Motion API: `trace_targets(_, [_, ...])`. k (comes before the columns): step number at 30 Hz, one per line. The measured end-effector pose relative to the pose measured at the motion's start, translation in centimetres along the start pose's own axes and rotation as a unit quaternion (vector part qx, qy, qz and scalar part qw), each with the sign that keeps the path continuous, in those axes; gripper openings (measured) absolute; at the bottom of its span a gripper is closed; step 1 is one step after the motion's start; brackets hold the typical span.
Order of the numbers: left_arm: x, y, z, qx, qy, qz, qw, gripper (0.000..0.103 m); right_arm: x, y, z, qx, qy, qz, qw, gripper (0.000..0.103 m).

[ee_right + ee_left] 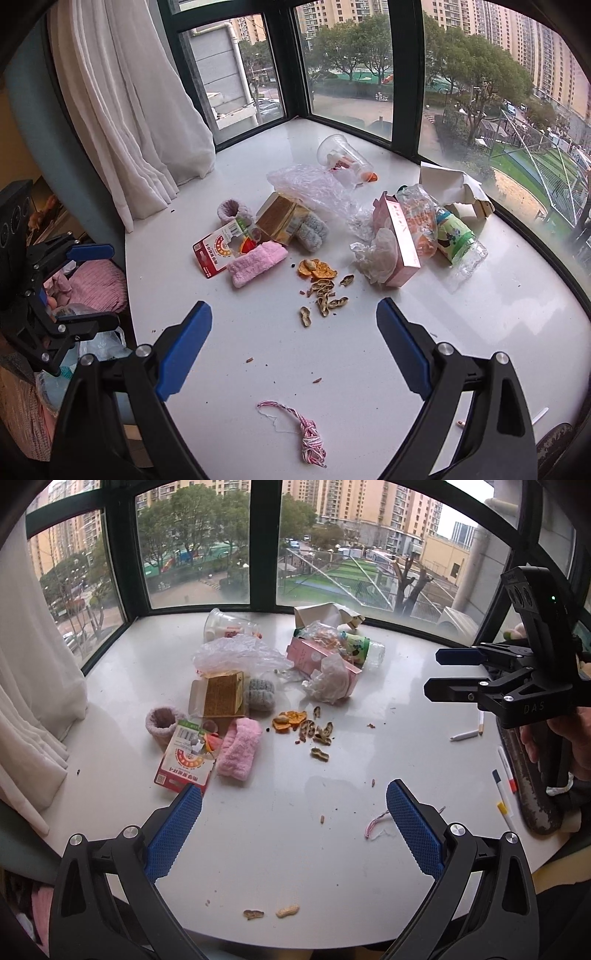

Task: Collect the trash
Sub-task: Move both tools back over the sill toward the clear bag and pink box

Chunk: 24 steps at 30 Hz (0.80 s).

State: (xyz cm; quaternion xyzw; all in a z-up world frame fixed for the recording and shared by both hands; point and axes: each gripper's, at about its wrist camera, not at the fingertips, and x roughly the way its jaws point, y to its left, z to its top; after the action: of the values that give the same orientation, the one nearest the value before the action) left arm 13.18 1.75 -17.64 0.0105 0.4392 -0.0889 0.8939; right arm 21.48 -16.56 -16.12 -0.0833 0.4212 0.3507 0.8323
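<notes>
- The curtain [122,110] hangs at the far left, its hem bunched on the white sill [498,314] by the window.
- The left gripper [293,805] hovers over bare sill with its jaws spread wide and nothing between them; two peanuts [271,912] lie just below it, near the sill's edge.
- A knitted cup [231,210] stands at the left end of the trash heap, touching a red-and-white packet [218,249].
- A pink cloth [255,264] lies against the packet, with a tan box [282,218] and a grey knit [314,229] behind it.
- A clear bag [310,184] spreads over the tan box, and a clear cup [341,153] lies on its side beyond it.
- Orange peel [317,271] and peanut shells [327,293] are scattered in the middle, in front of the heap.
- A pink-white string [306,435] lies alone, near the sill's edge.
- The right gripper [293,321] is also spread wide and empty, above the sill just short of the shells.
- A pink box [400,243] lies right of the shells with crumpled plastic [376,254] against it.
- A bottle [458,240] lies on its side beside the box, and torn paper [450,184] sits behind.
- Pens [504,794] lie at the far right.
</notes>
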Motion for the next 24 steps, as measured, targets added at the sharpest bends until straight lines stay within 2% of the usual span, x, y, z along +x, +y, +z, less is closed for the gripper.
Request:
trace_targets(10, [3.8,0.0,4.6,0.010,-0.002,-0.009,0.9999,0.097,2.5,-5.5,1.9,0.030,-0.003,-0.027,0.999,0.088])
trace_targets(24, [9.4,1.0,9.3,0.021,0.008,-0.019,0.9996,0.097,6.6,-9.3,2.5,0.061,0.022,-0.029,0.997,0.088])
